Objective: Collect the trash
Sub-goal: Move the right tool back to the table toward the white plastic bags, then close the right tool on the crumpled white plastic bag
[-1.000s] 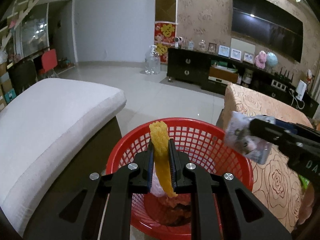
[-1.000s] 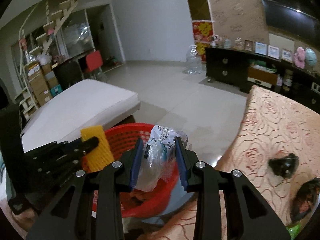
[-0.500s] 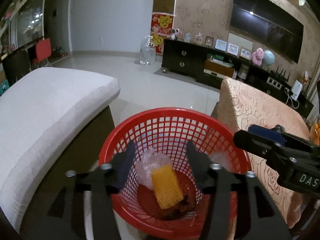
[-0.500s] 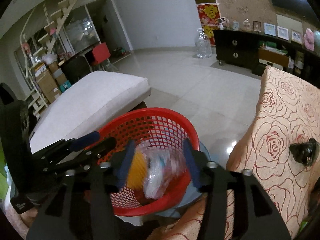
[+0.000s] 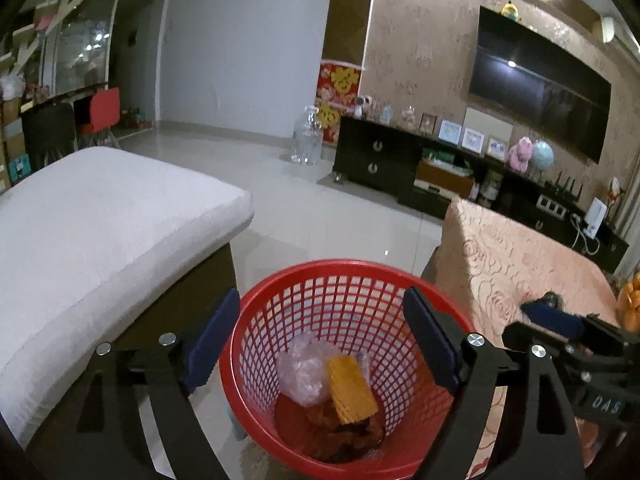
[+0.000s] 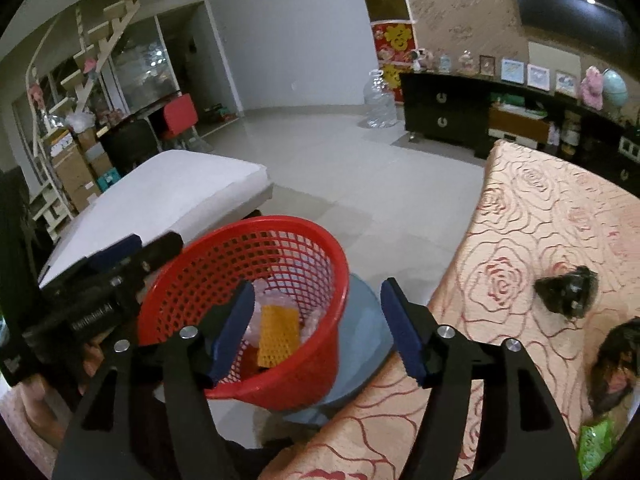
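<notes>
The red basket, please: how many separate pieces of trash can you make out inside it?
3 at least in the red basket: a yellow mesh piece, a clear crumpled plastic bag beside it, and dark reddish scraps beneath. More may be hidden underneath.

Red basket [image 5: 348,300] glossy plastic mesh; floor [image 5: 320,208] polished tile; tablecloth [image 6: 540,240] woven cloth, probably.

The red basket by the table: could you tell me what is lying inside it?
Inside the red basket lie a yellow mesh piece, a crumpled clear plastic bag and brownish scraps. Anything beneath them is covered.
</notes>
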